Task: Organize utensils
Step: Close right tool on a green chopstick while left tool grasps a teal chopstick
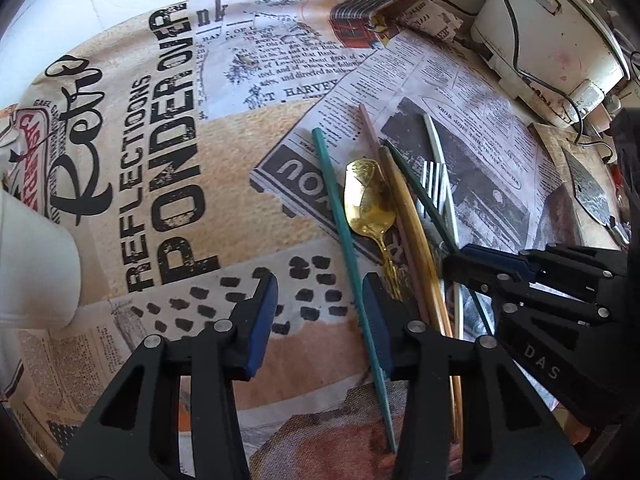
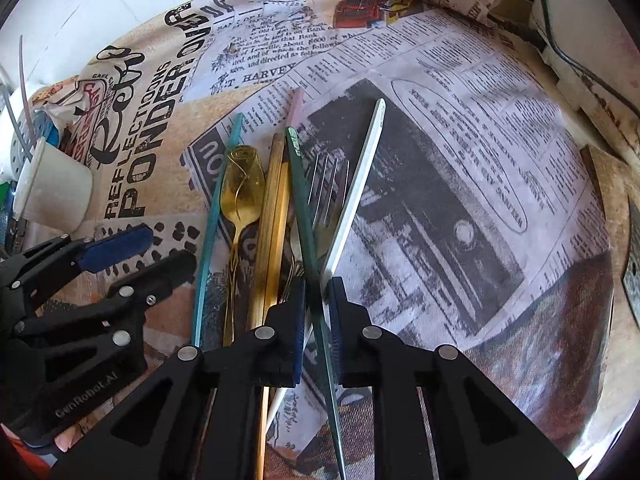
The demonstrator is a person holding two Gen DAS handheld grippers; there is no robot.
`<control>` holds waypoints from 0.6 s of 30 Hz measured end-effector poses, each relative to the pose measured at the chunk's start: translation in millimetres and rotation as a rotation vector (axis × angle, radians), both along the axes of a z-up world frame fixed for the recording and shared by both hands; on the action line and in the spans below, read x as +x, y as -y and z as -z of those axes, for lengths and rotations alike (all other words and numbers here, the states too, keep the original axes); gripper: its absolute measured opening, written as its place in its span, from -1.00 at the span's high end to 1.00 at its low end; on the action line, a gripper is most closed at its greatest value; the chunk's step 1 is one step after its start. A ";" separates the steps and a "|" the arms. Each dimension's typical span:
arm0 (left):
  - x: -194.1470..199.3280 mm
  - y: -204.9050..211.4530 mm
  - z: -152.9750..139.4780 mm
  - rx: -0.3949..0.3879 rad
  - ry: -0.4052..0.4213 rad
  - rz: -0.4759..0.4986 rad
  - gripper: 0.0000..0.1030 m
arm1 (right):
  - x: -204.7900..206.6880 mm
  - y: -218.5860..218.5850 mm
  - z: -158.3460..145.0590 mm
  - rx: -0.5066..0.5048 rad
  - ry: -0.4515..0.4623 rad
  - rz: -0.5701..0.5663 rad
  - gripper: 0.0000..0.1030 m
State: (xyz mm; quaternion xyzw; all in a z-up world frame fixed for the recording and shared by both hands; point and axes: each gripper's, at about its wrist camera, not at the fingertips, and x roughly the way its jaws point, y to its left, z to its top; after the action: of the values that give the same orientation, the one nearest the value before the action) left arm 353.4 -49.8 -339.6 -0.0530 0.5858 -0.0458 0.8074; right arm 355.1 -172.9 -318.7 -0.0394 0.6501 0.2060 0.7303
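Several utensils lie bundled on the newspaper-print cloth: a teal chopstick, a gold spoon, a pink stick, a gold stick, a silver fork and a white stick. My left gripper points down with its jaws apart. The teal chopstick runs between them, close along the right-hand pad. My right gripper is shut on a dark green chopstick that crosses over the fork. The right wrist view shows the left gripper beside the teal chopstick.
A white cup stands at the left with a perforated holder behind it. A white appliance with a cable sits at the back right. A knife on a wooden board lies at the right edge.
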 end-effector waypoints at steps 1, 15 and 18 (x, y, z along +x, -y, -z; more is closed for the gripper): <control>1.8 1.2 1.5 -0.006 -0.007 0.002 0.25 | 1.1 -1.4 0.2 -0.005 0.006 -0.008 0.81; 39.6 33.9 9.9 0.136 -0.008 0.128 0.32 | 9.7 15.8 -8.3 0.068 0.017 0.063 0.88; 49.8 33.4 10.2 0.128 -0.022 0.151 0.38 | 11.0 21.3 -13.9 0.087 0.029 0.096 0.88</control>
State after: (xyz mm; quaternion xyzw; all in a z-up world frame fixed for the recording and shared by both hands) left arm 403.2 -83.2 -349.8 0.0424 0.5989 -0.0683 0.7968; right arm 366.1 -194.1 -304.8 0.0206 0.6308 0.1984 0.7498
